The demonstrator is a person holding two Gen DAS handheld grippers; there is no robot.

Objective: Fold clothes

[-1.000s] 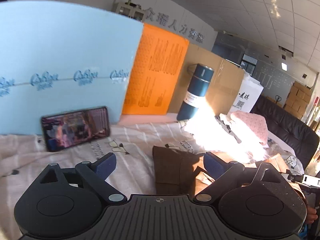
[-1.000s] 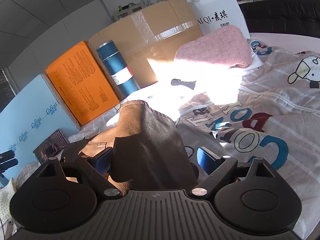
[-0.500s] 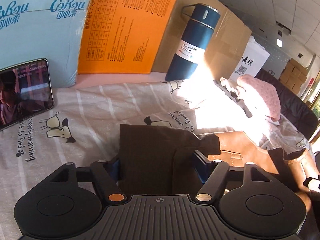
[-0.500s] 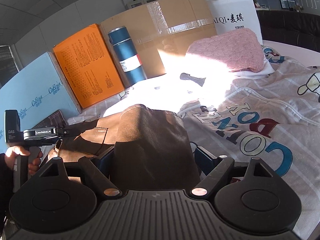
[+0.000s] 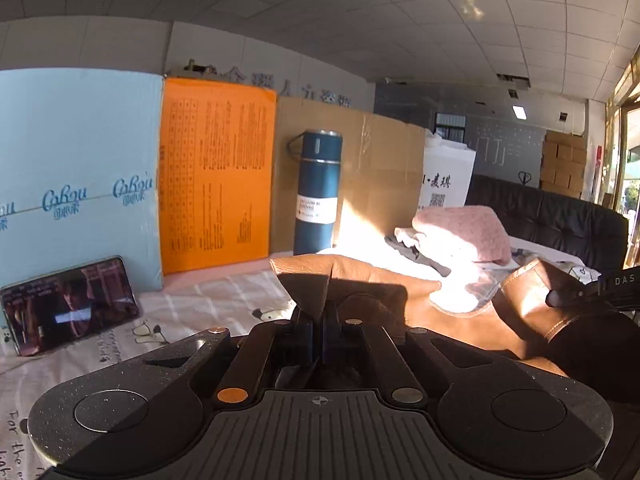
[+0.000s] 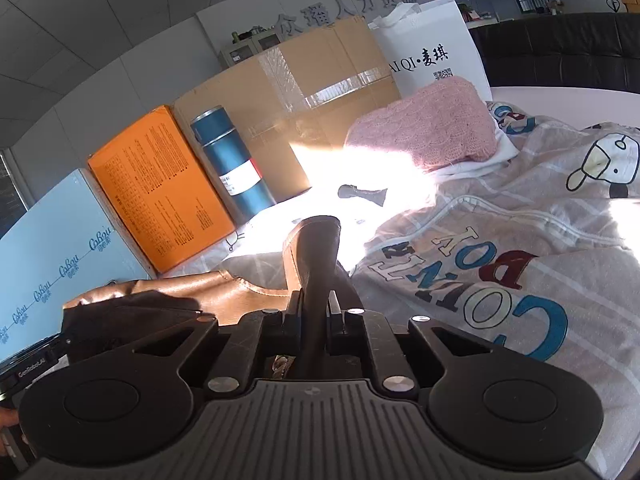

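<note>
Pinching the brown leather-like garment (image 5: 400, 280), the left gripper (image 5: 320, 320) is clamped on one corner. The right gripper (image 6: 316, 304) grips another fold, above the printed bedsheet (image 6: 500, 280)

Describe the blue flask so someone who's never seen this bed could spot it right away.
Look along the row of boards and boxes propped at the back of the bed. The vacuum flask stands upright in front of the brown cardboard box, just right of the orange board. It is the only tall dark-blue cylinder, with a white label band.
</note>
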